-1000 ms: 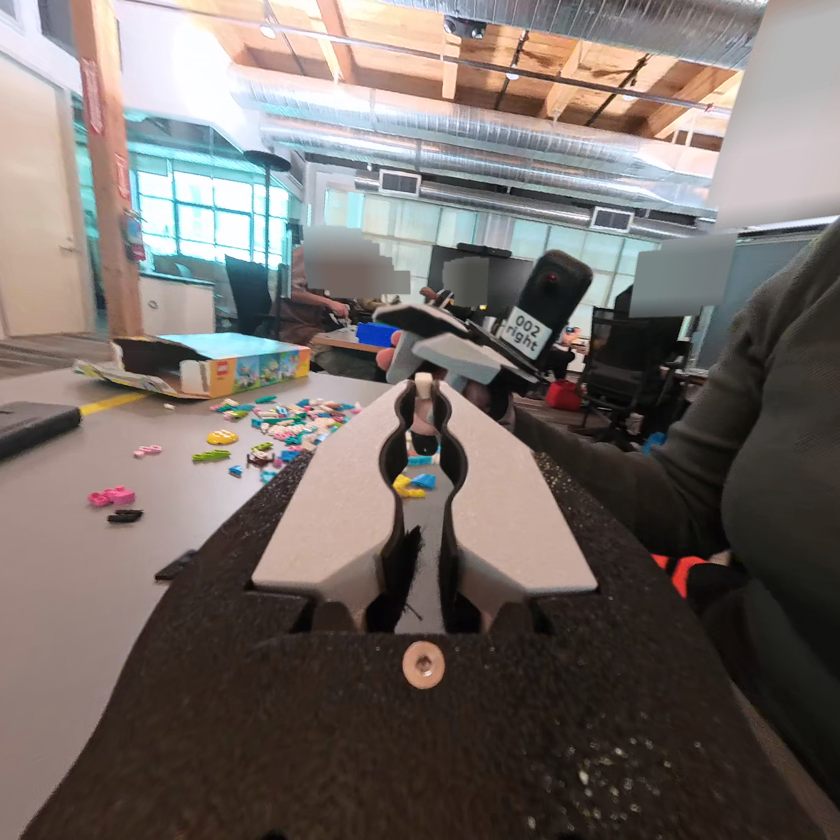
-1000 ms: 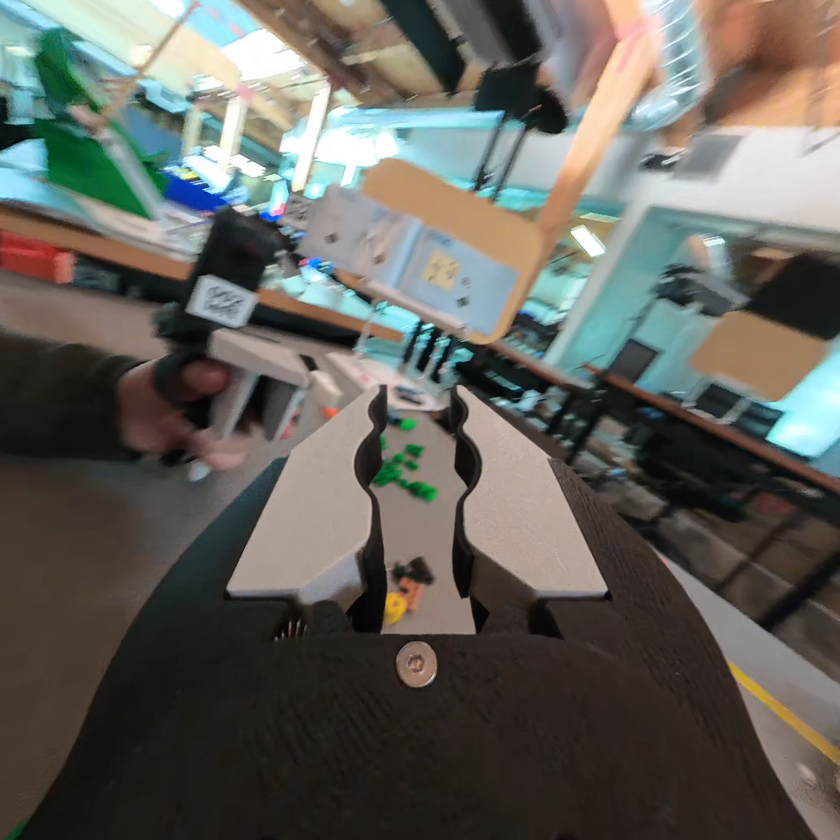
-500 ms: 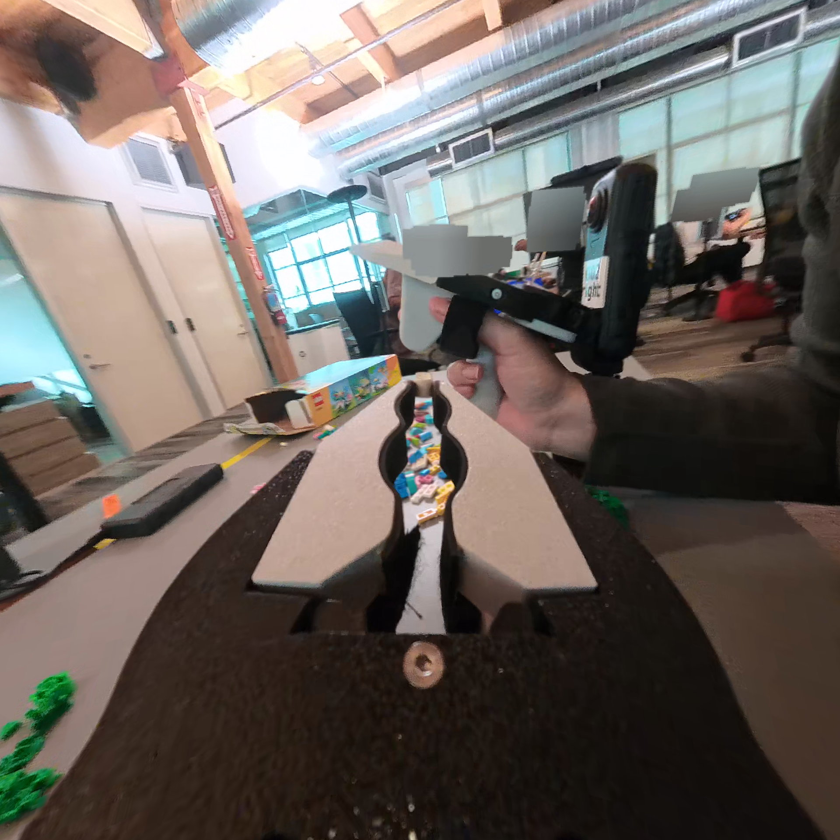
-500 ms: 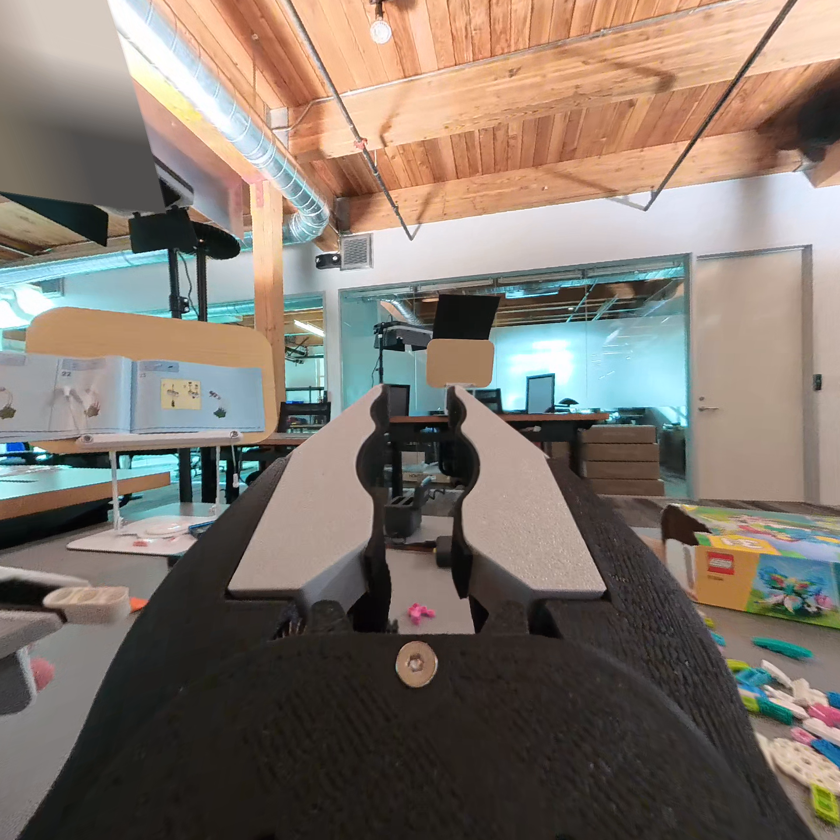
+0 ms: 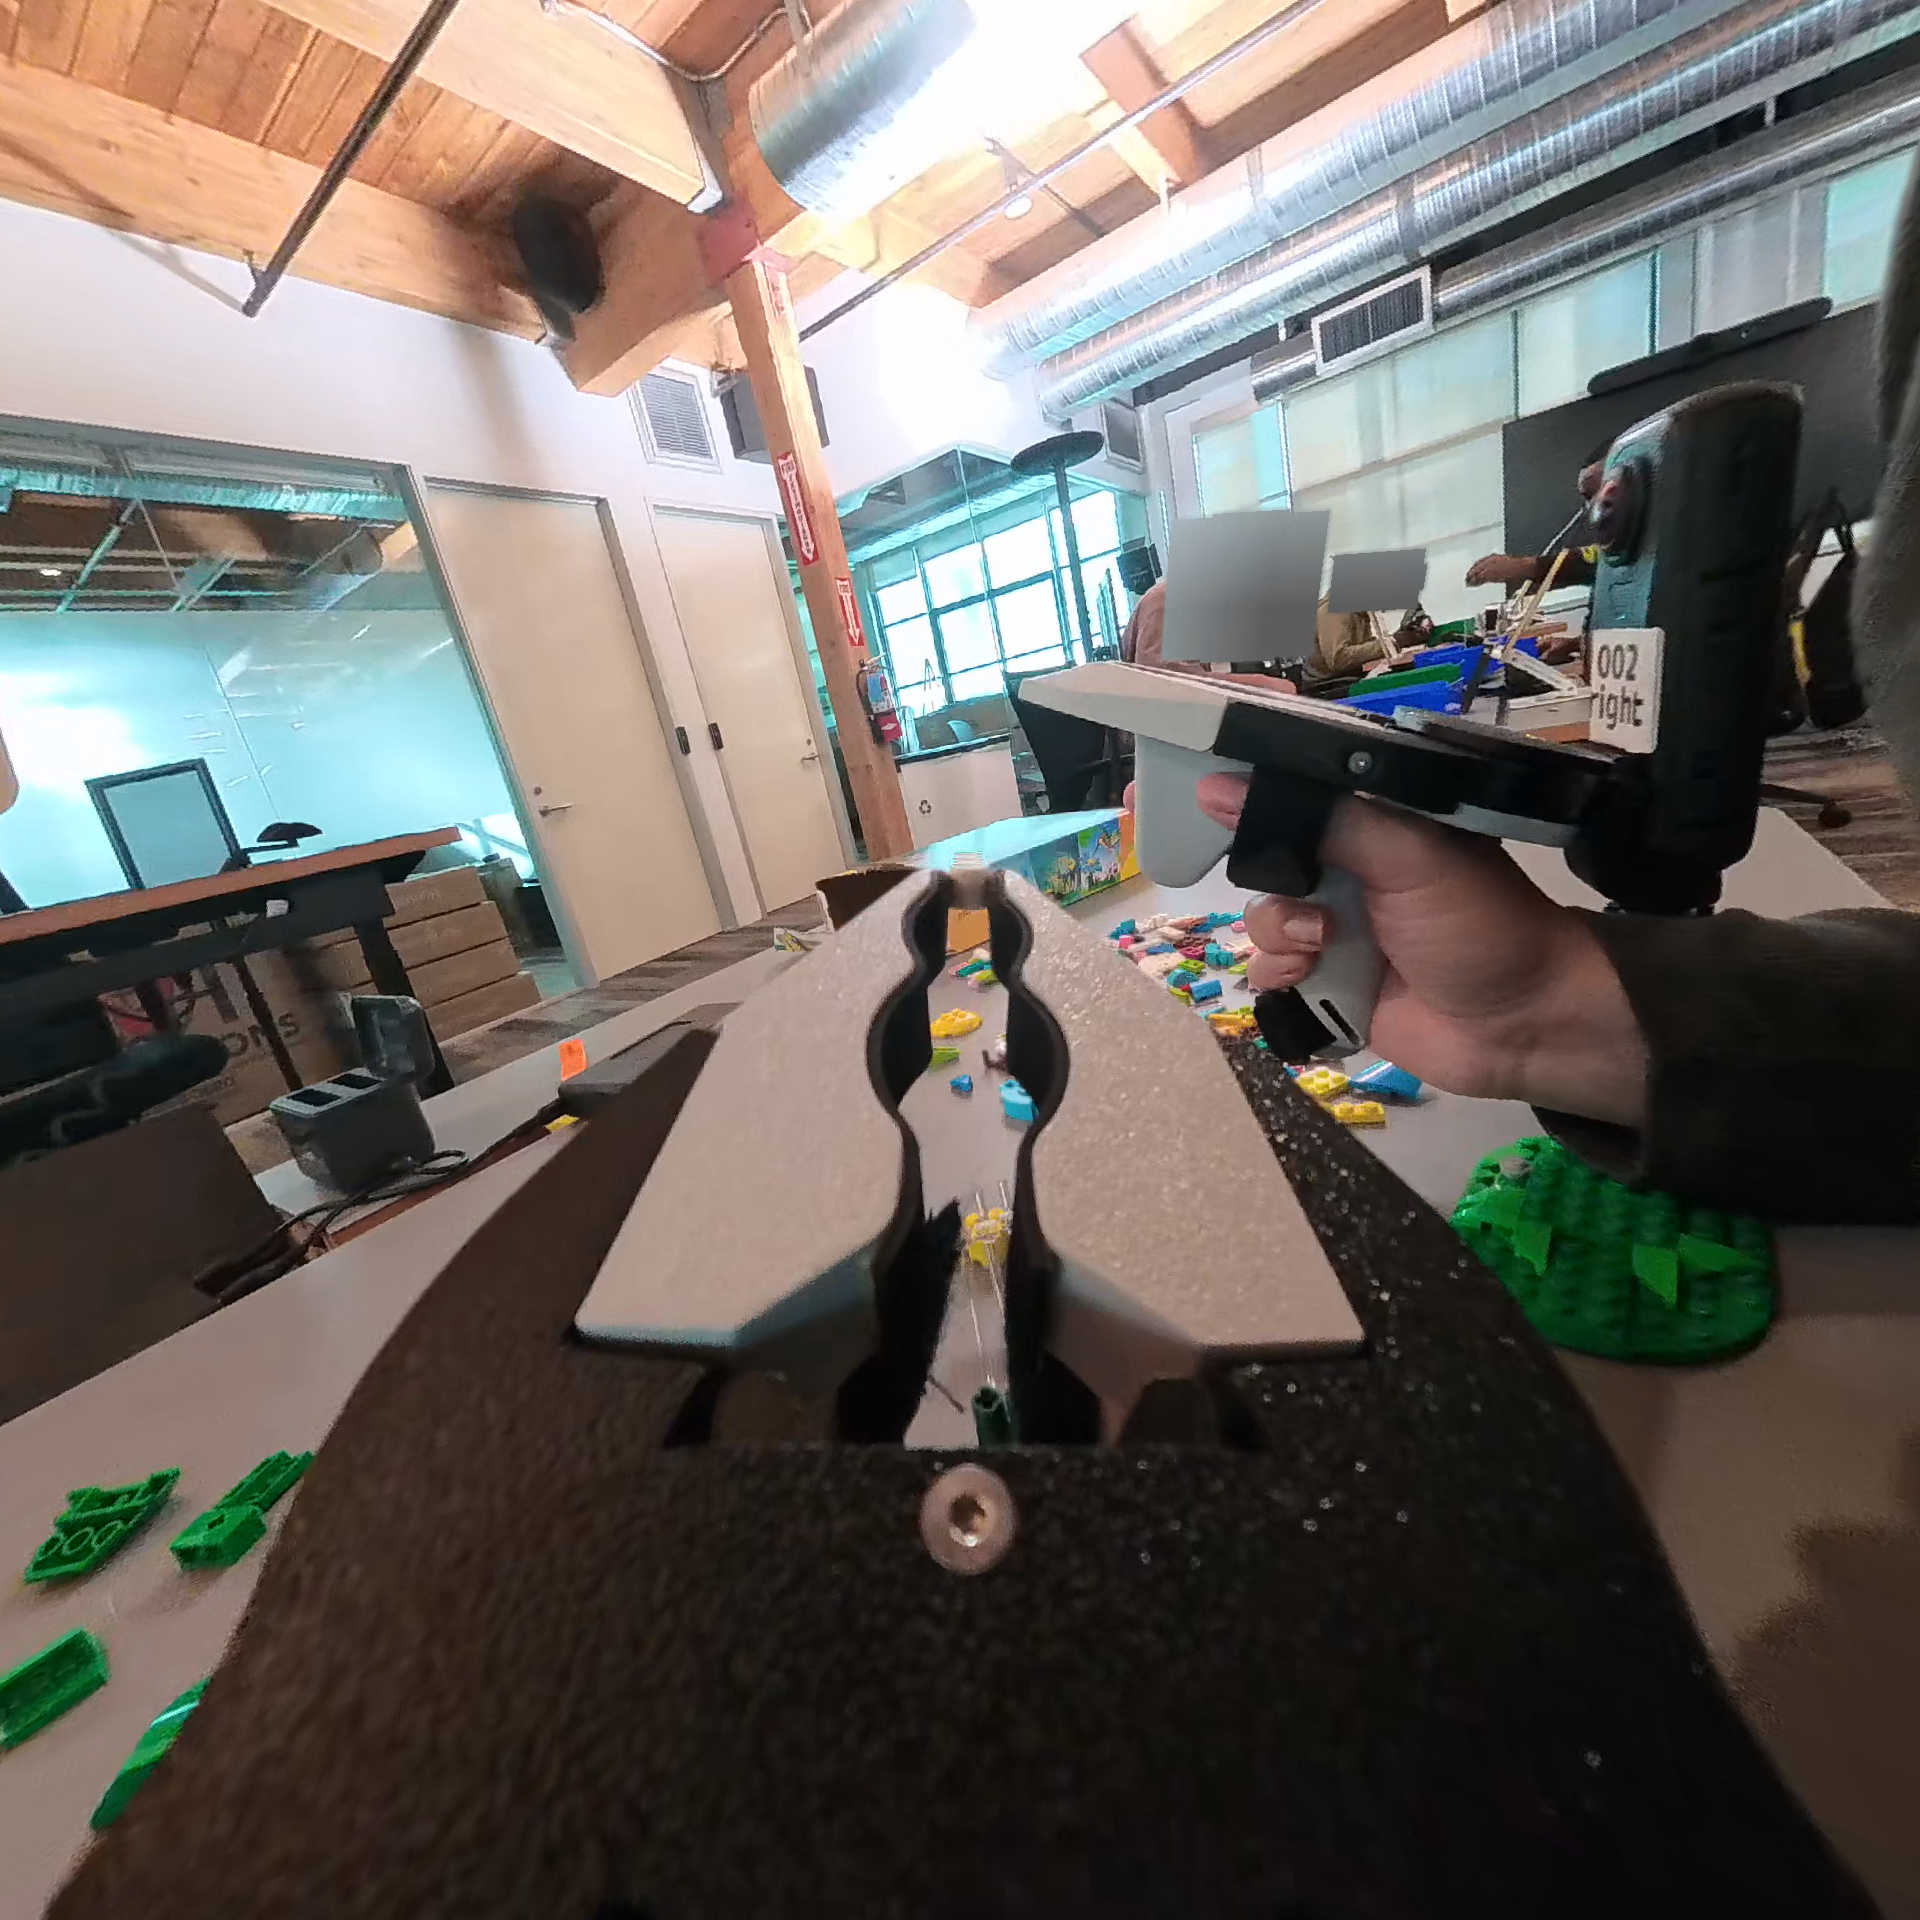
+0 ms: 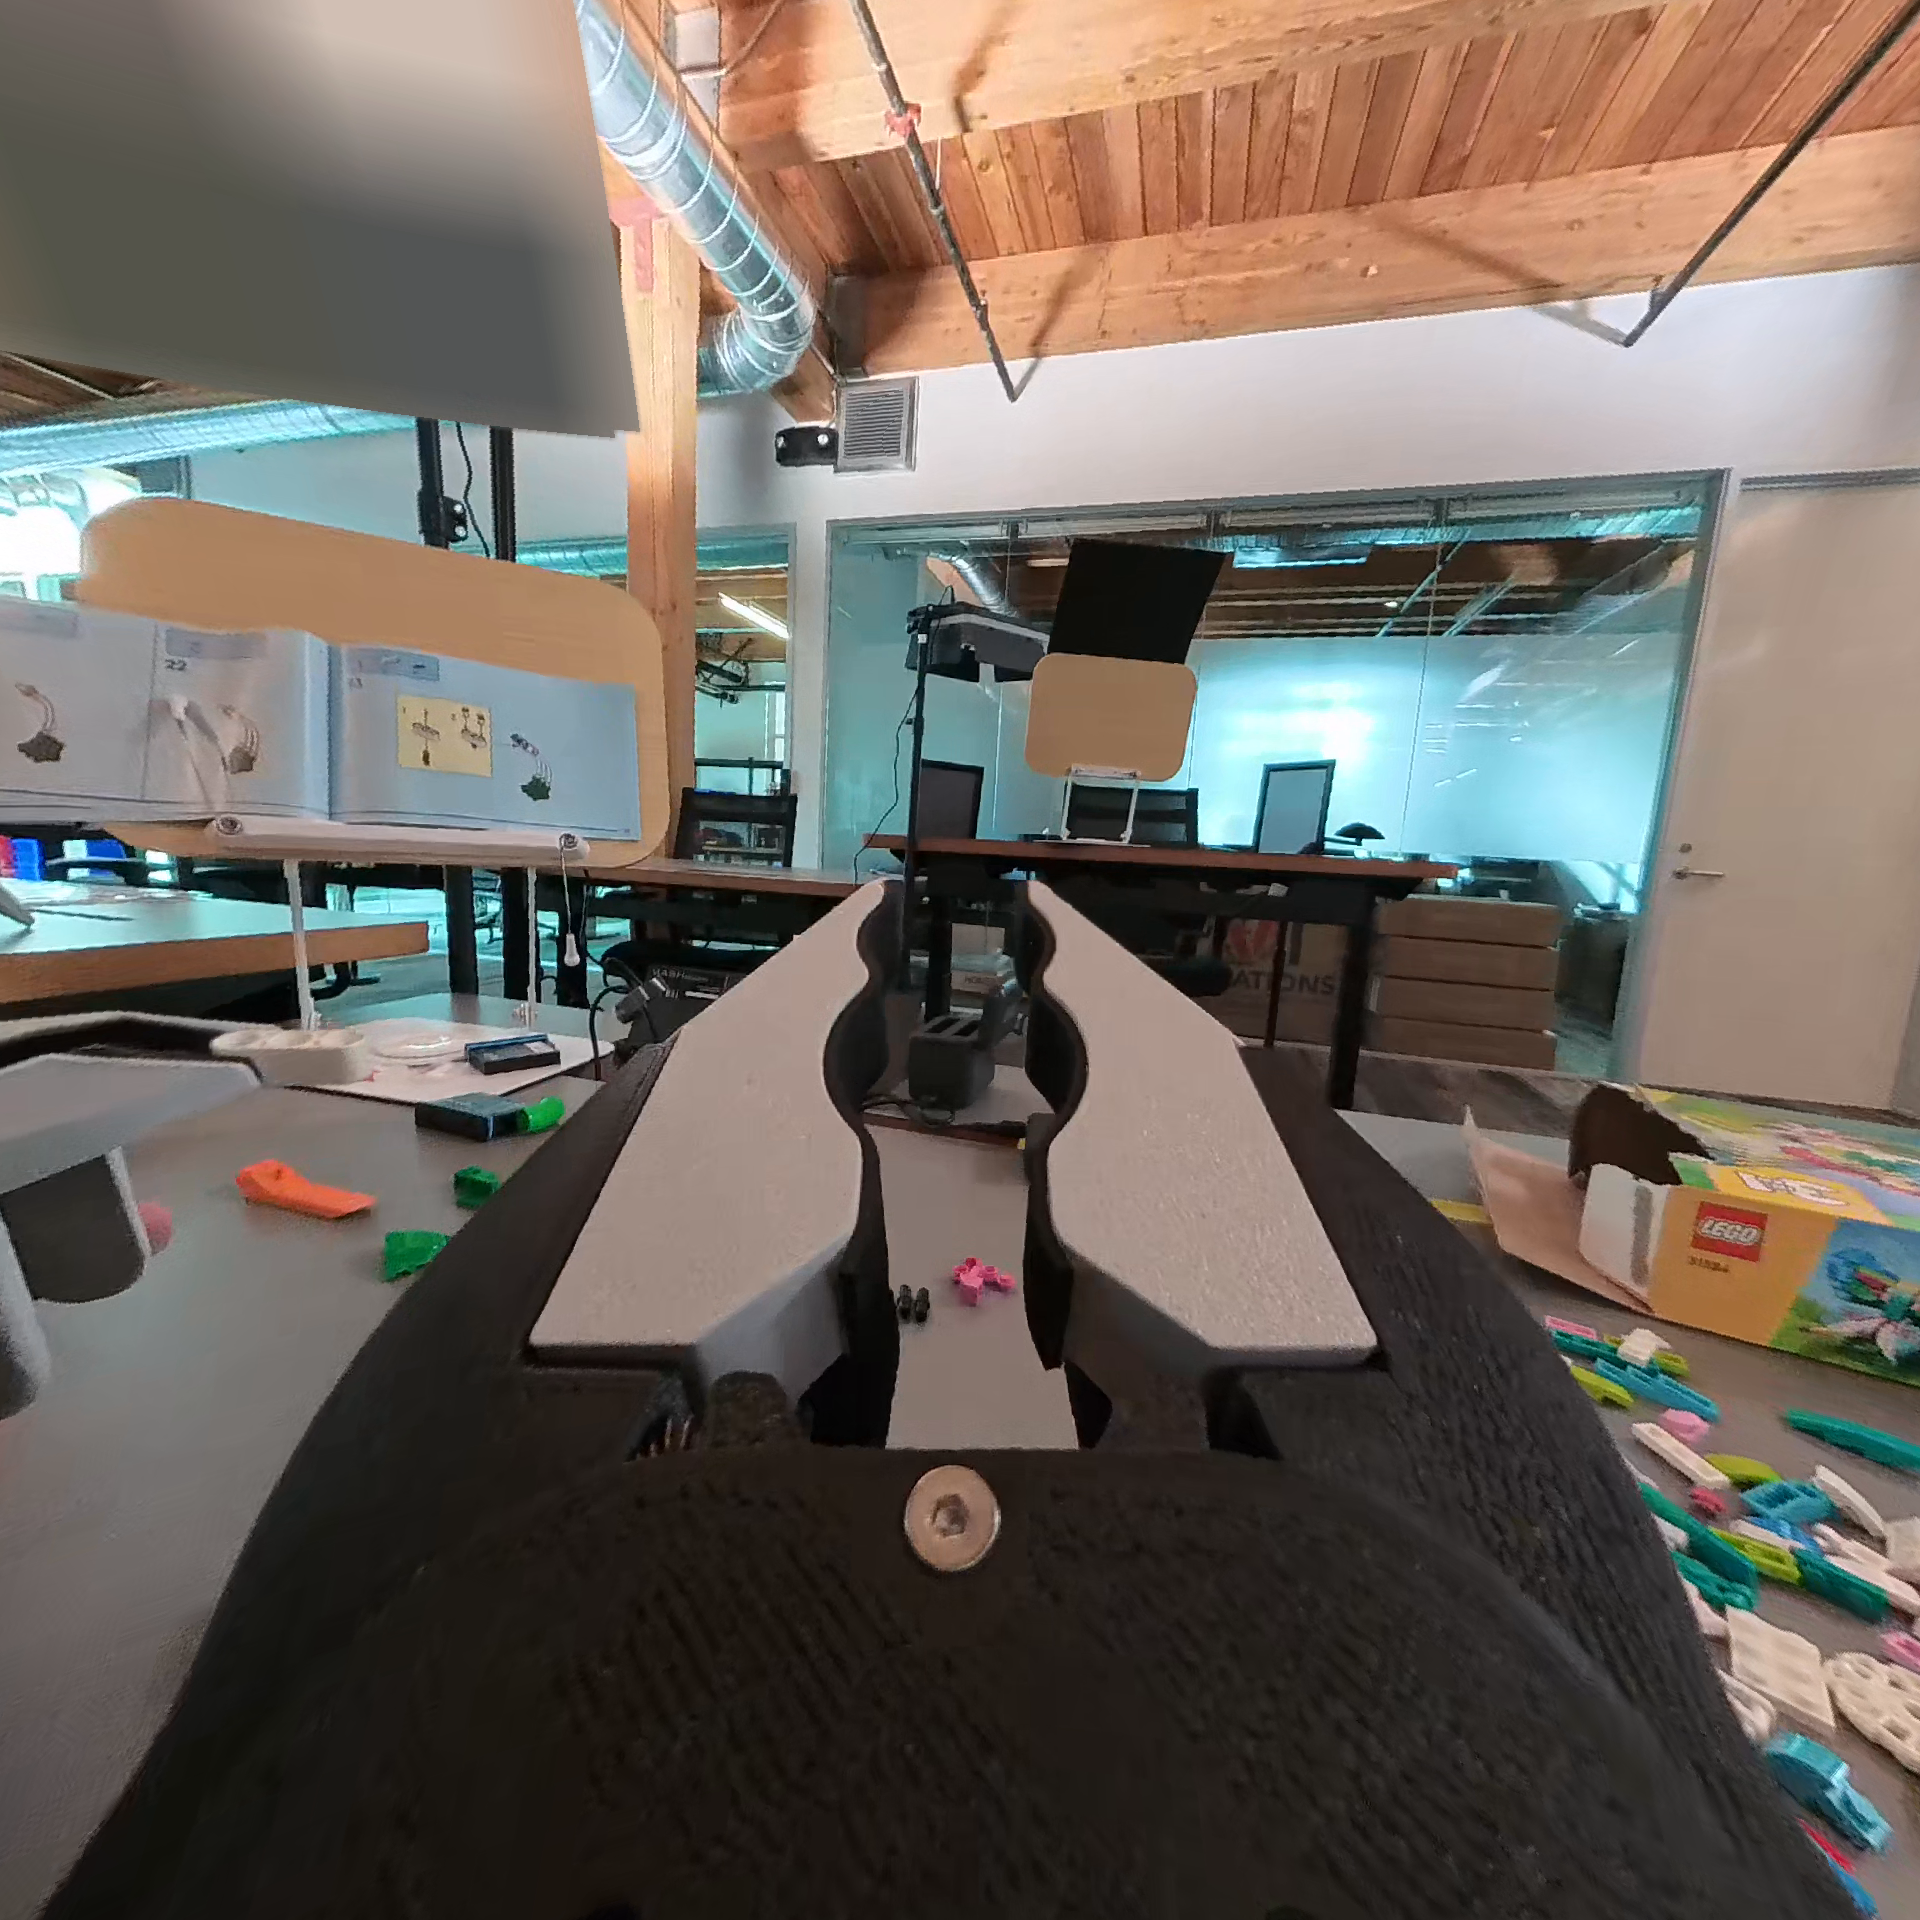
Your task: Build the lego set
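Note:
My left gripper [image 5: 966, 878] is held above the table, shut on a small white lego piece [image 5: 966, 860] pinched at its tips. My right gripper [image 6: 956, 894] is open and empty, raised and level over the table; in the left wrist view it [image 5: 1049, 691] is held in a hand to the right of my left gripper. A green studded base with leaf pieces [image 5: 1621, 1278] sits under the right forearm. A pile of loose coloured pieces [image 5: 1184, 951] lies ahead and also shows in the right wrist view [image 6: 1787, 1538].
The lego box [image 6: 1766, 1247] lies open at the far right. An instruction booklet [image 6: 312, 738] stands on a holder at left. Loose green pieces [image 5: 104, 1517], a pink piece [image 6: 977, 1280], an orange tool [image 6: 301, 1190] and a grey charger [image 6: 956, 1060] are on the table. Spacing between my two grippers at the tips: around 12 centimetres.
Both views have swung round; the left gripper has turned left and still holds the white piece. The right gripper has levelled out to face across the table and stays open.

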Tool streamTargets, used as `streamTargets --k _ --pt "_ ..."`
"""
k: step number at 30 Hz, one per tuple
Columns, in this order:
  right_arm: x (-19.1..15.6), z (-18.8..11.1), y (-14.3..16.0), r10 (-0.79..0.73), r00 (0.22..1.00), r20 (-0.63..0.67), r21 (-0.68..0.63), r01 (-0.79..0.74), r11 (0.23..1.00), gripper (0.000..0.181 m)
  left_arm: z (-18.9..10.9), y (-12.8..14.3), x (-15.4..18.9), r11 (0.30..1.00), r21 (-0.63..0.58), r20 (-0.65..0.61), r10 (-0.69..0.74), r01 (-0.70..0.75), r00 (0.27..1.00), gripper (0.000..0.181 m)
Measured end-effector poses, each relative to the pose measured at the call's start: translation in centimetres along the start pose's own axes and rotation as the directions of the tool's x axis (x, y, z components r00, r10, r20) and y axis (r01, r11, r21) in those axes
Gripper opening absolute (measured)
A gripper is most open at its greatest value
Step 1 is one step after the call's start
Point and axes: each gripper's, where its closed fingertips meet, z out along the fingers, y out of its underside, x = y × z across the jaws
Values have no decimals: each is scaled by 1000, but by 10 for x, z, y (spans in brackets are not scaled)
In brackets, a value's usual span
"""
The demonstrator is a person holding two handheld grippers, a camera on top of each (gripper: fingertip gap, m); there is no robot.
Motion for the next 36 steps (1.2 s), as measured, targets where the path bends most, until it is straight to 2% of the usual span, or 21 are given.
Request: streamTargets --k 10,29,36 --pt "-6 -2 -5 -76 997 7 28 76 997 22 1 6 -4 999 -16 8 -28 29 1000 5" --pt "-7 0 3 -67 997 24 -8 67 998 20 3 9 -1 999 -31 -5 -22 21 1000 5" --pt "2 -4 -16 -69 998 -14 51 70 996 19 5 11 5 999 -42 -23 0 -1 1000 5"
